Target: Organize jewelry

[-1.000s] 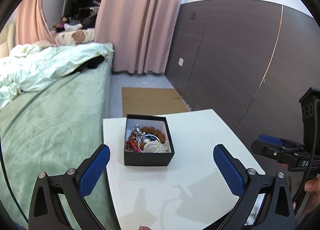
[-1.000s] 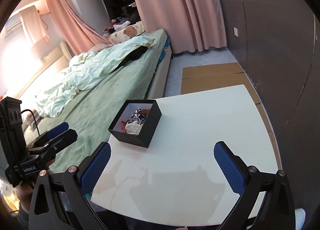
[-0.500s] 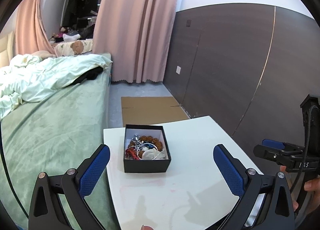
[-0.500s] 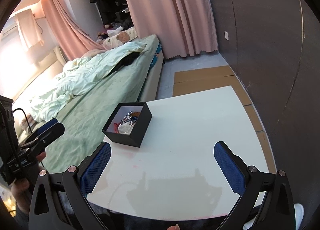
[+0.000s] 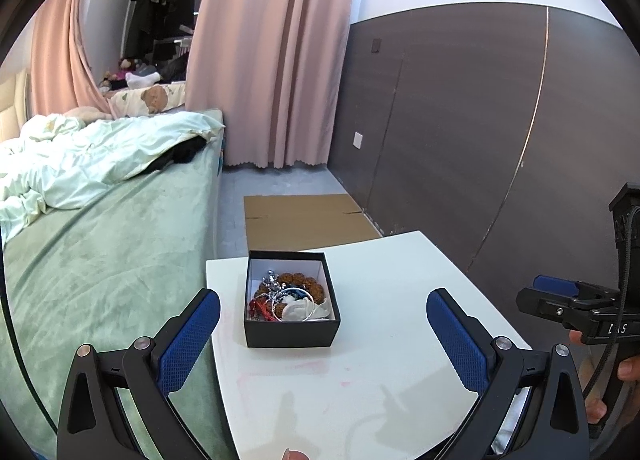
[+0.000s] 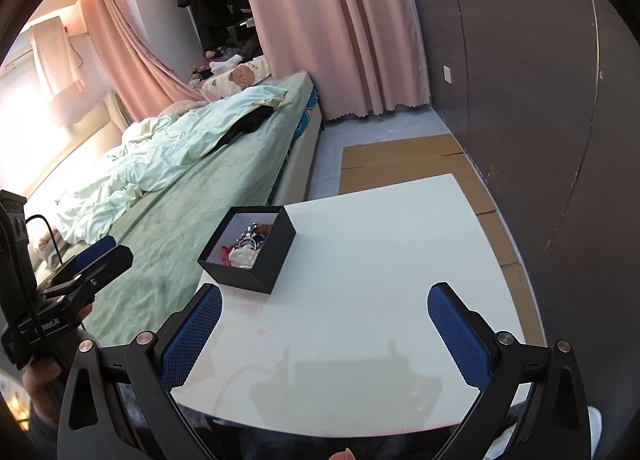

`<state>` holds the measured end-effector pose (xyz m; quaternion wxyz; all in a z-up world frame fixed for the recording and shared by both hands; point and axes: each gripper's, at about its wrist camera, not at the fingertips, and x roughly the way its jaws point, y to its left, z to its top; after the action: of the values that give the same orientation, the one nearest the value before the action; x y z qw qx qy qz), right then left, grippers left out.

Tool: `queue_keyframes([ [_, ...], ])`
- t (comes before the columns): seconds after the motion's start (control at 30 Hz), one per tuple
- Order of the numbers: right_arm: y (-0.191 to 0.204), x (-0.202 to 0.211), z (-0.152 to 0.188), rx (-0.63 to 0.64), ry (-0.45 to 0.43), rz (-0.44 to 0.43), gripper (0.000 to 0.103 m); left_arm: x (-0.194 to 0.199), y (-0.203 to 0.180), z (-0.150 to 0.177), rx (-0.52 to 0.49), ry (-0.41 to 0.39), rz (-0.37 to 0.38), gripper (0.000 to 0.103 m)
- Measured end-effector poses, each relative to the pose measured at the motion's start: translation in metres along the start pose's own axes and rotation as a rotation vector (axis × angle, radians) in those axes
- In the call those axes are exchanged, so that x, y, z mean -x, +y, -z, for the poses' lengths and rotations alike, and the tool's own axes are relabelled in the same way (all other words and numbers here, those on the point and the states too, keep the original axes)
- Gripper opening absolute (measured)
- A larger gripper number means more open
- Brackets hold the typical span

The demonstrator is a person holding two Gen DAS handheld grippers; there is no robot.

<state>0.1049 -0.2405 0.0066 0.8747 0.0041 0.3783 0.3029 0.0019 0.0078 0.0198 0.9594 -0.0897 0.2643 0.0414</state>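
A: Listing grippers: left black two-finger gripper with blue pads (image 5: 323,336), jaws spread wide, holding nothing; right black two-finger gripper with blue pads (image 6: 325,334), likewise spread and unloaded.

B: Task item?

A: Black square cardboard box with white lining (image 5: 291,334), on the white rectangular table (image 5: 384,372) near its bed-side edge, holding the tangled jewelry (image 5: 288,298): brown beads, silver chain, red cord.

B: Surroundings?

A: Green-covered bed (image 5: 100,252) beside the table; pink curtain (image 5: 272,59) beyond.

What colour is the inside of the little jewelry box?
White inside, black outside. The jewelry box shows it best in the left wrist view.
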Motion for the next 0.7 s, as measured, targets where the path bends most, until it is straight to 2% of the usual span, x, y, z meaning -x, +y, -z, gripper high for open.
queue_keyframes([
  [0.7, 0.0, 0.0046, 0.0011, -0.011, -0.003, -0.001, 0.103, 0.0017, -0.0088, 0.0011, -0.035, -0.014, -0.009, 0.103],
])
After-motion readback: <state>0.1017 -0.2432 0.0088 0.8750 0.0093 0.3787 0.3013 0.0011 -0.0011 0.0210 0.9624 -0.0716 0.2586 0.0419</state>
